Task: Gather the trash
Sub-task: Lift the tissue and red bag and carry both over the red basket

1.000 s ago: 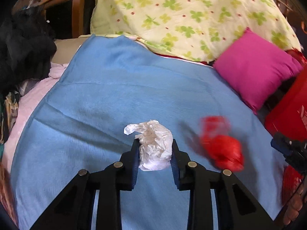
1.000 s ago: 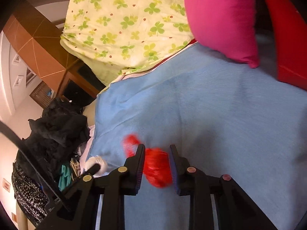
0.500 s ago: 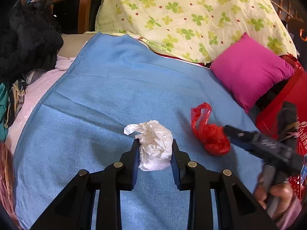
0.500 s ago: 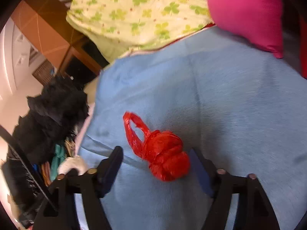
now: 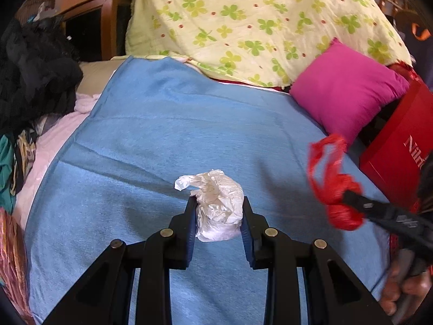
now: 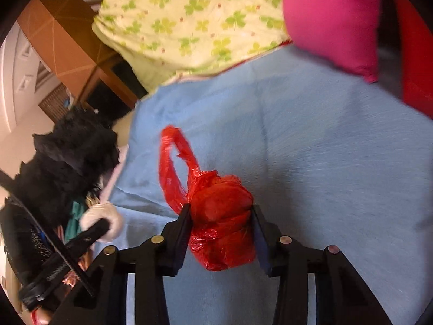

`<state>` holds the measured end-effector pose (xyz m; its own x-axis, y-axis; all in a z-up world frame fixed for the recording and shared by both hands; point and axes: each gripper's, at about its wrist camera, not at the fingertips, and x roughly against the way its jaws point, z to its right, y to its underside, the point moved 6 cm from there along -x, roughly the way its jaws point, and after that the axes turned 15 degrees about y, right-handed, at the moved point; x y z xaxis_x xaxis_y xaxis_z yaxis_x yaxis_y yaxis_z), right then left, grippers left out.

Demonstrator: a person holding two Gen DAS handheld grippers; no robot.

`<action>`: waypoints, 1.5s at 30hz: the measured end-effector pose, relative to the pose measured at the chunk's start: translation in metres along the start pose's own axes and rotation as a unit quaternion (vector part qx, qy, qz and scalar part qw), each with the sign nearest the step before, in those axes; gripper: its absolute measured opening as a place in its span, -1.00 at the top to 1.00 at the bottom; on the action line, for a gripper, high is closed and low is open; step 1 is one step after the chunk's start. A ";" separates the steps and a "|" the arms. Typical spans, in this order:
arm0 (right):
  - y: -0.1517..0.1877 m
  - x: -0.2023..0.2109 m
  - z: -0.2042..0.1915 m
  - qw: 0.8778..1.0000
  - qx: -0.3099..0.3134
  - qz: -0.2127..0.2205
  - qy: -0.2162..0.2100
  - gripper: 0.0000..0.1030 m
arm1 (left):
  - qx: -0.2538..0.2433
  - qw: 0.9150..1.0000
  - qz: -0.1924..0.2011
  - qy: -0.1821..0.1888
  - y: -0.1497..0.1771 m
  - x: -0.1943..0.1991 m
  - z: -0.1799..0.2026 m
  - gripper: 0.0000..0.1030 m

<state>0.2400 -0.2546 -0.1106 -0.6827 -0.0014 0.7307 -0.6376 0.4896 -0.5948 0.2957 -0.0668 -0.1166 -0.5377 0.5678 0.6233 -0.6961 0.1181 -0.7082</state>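
Spread across the bed: blanket [image 5: 189,135]. At its far edge, a quilt [image 5: 257,21]; to the right of that, a cushion [image 5: 343,89]. Off the left edge, heaped clothes [image 5: 32,75]. Near centre, above the blanket, a crumpled wad [image 5: 219,211]; to its right, a knotted bag [image 5: 338,189].

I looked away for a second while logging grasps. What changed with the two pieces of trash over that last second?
The right claw let the red plastic bag go half a second ago, opened wide around it, and has just been closing; its pads now press the bag's sides, and the bag appears lifted off the blue blanket. The left claw stayed clamped on the white crumpled wrapper.
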 end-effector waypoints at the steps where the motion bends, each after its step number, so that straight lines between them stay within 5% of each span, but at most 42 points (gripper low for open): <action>1: 0.001 0.017 0.005 1.000 -0.002 0.012 0.001 0.13 | -0.005 1.000 0.001 0.002 0.000 0.002 0.006 0.39; 9: 0.026 0.127 0.055 0.994 -0.015 0.106 0.024 0.13 | -0.066 0.997 0.032 0.008 0.001 0.033 0.061 0.39; 20: 0.049 0.219 0.091 0.977 -0.008 0.211 0.039 0.13 | -0.131 0.990 0.059 0.003 0.016 0.067 0.125 0.39; 45: 0.094 0.322 0.095 0.965 -0.015 0.261 0.008 0.13 | -0.180 0.978 0.100 -0.031 0.064 0.170 0.205 0.39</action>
<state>-0.0735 -0.2918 0.0366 -0.9024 0.2650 0.3397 -0.1978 0.4456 -0.8731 0.0624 -0.1295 0.0119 -0.6822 0.5589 0.4714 -0.3672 0.2956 -0.8819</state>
